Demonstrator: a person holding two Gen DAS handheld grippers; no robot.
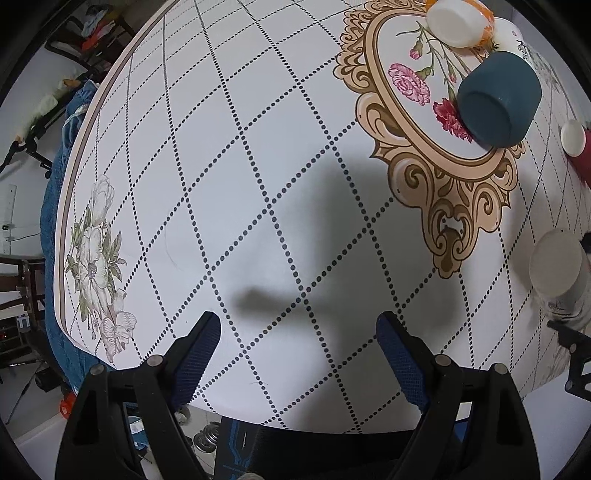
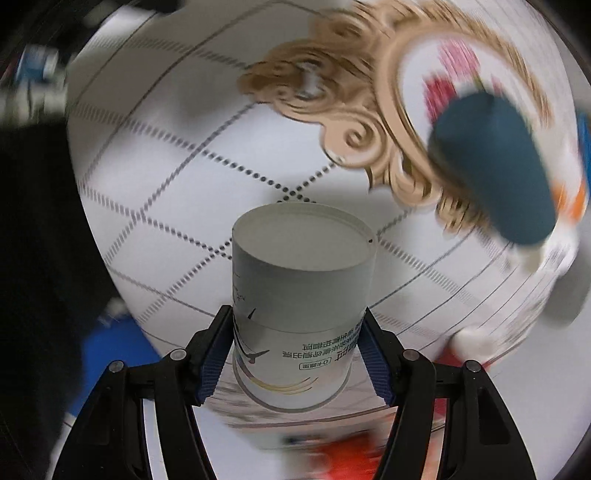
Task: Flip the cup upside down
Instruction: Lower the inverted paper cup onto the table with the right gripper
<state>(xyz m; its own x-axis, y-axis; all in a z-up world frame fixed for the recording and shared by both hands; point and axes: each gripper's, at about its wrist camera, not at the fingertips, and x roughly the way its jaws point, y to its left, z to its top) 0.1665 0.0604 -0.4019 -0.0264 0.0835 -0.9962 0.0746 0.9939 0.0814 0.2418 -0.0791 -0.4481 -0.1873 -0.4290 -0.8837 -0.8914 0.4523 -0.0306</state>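
My right gripper [image 2: 295, 328] is shut on a white paper cup [image 2: 299, 295] with printed text. The cup is held above the table with its flat base pointing away from the camera and its rim toward it; the print reads upside down. The same cup shows at the right edge of the left wrist view [image 1: 557, 266]. My left gripper [image 1: 299, 325] is open and empty, hovering over the patterned tablecloth [image 1: 221, 166] near the table's front edge.
A dark teal cup [image 1: 498, 98] stands upside down on the floral medallion, also in the right wrist view [image 2: 495, 166]. A white cup [image 1: 458, 22] and a red cup with a white base [image 1: 576, 144] stand at the right. The table edge runs along the left.
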